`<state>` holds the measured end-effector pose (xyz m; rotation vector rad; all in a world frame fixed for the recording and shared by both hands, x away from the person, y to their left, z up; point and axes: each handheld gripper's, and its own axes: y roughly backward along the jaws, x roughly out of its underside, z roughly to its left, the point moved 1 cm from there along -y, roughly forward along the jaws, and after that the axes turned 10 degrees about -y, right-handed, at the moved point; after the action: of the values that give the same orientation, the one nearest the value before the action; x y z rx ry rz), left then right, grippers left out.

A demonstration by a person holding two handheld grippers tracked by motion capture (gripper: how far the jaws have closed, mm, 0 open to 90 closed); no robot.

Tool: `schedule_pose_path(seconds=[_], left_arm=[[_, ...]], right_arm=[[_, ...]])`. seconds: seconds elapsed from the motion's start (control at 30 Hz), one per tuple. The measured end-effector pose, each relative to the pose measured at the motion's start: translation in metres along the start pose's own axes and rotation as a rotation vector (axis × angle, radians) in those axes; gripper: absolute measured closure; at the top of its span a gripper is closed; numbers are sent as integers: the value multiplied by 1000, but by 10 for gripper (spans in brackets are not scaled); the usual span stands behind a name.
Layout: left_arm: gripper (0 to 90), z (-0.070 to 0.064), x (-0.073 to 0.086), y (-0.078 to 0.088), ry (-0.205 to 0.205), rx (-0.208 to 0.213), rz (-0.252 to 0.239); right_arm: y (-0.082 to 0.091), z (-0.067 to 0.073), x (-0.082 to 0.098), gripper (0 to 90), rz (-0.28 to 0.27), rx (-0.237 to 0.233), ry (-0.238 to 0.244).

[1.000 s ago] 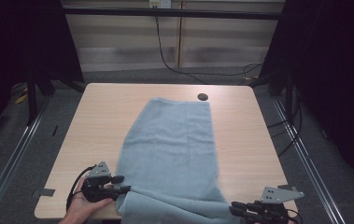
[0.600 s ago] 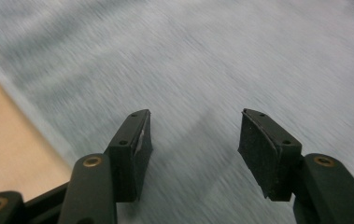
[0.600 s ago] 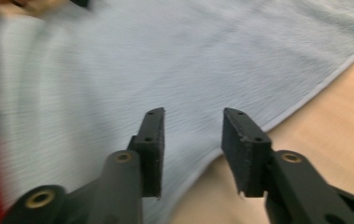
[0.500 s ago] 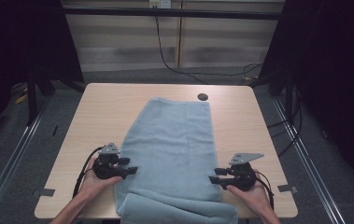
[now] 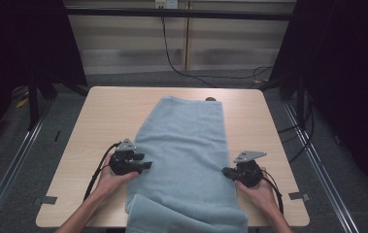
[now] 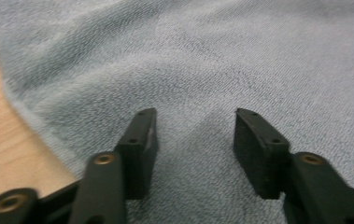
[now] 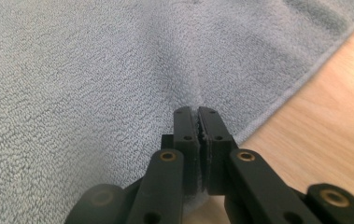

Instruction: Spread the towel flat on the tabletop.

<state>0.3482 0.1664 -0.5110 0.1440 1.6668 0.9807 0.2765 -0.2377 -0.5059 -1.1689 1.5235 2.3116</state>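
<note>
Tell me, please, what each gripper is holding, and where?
The right gripper pinches the towel near its right edge; the left gripper, jaws apart, holds nothing.

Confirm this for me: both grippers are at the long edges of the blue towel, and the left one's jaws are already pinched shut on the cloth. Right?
Not quite. The left gripper has its jaws apart over the blue towel, as the left gripper view shows. The right gripper is the one pinched shut on the towel's edge. Both are at the long edges.

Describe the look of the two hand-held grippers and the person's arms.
Both the left hand-held gripper and the right hand-held gripper are black, each topped by a grey three-cornered plate and trailing a black cable. The jaws are flat black blocks on arms with brass-coloured rivets. Forearms are bare, sleeveless.
</note>
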Motion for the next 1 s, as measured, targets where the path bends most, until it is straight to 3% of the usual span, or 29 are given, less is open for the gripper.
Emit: schedule_pose_path(seconds=[0.03, 0.07, 0.1, 0.17, 0.23, 0.27, 0.3, 0.37, 0.4, 0.43, 0.53, 0.6, 0.67, 0.7, 0.77, 0.83, 0.87, 0.9, 0.93, 1.0], left_arm=[[584, -5, 3, 4, -13, 32, 6], [604, -5, 3, 4, -13, 32, 6], [627, -9, 8, 9, -10, 63, -3], [646, -22, 18, 21, 3, 114, -6], [646, -37, 26, 31, -20, 135, -4], [645, -37, 26, 31, -20, 135, -4], [645, -52, 35, 42, -32, 153, 0], [645, -67, 42, 52, -34, 175, 8], [644, -67, 42, 52, -34, 175, 8], [633, -80, 49, 61, -16, 223, 19], [630, -87, 55, 70, -25, 259, 21], [576, -80, 54, 71, -12, 263, 2], [560, -73, 50, 70, -11, 241, -11], [554, -63, 44, 68, 12, 223, -27], [550, -45, 35, 63, 34, 175, -47], [543, -20, 22, 52, 73, 133, -48], [540, -20, 22, 52, 73, 133, -48], [531, -5, 14, 42, 91, 122, -32], [522, -5, 14, 42, 91, 122, -32], [509, 12, 7, 30, 115, 70, -43]], right_arm=[[5, 2, 5, 884, 3, -11, -2], [5, 2, 5, 884, 3, -11, -2], [15, 8, 17, 883, 10, -42, -8], [24, 14, 29, 883, 12, -74, -17], [34, 23, 42, 883, 21, -95, -25], [38, 28, 47, 883, 24, -108, -16], [42, 34, 52, 883, 42, -118, -5], [50, 46, 59, 881, 74, -131, 13], [50, 46, 59, 881, 74, -131, 13], [56, 59, 65, 878, 103, -141, 48], [61, 70, 67, 862, 106, -143, 71], [66, 67, 58, 798, 16, -205, 24], [64, 63, 51, 777, -15, -198, 19], [57, 52, 35, 721, -62, -209, -20], [53, 48, 29, 713, -65, -204, -20], [33, 37, 7, 642, -55, -190, -20], [33, 37, 7, 642, -55, -190, -20], [17, 29, -8, 619, -47, -159, 2], [17, 29, -8, 619, -47, -159, 2], [-3, 19, -23, 626, -40, -150, -15]])
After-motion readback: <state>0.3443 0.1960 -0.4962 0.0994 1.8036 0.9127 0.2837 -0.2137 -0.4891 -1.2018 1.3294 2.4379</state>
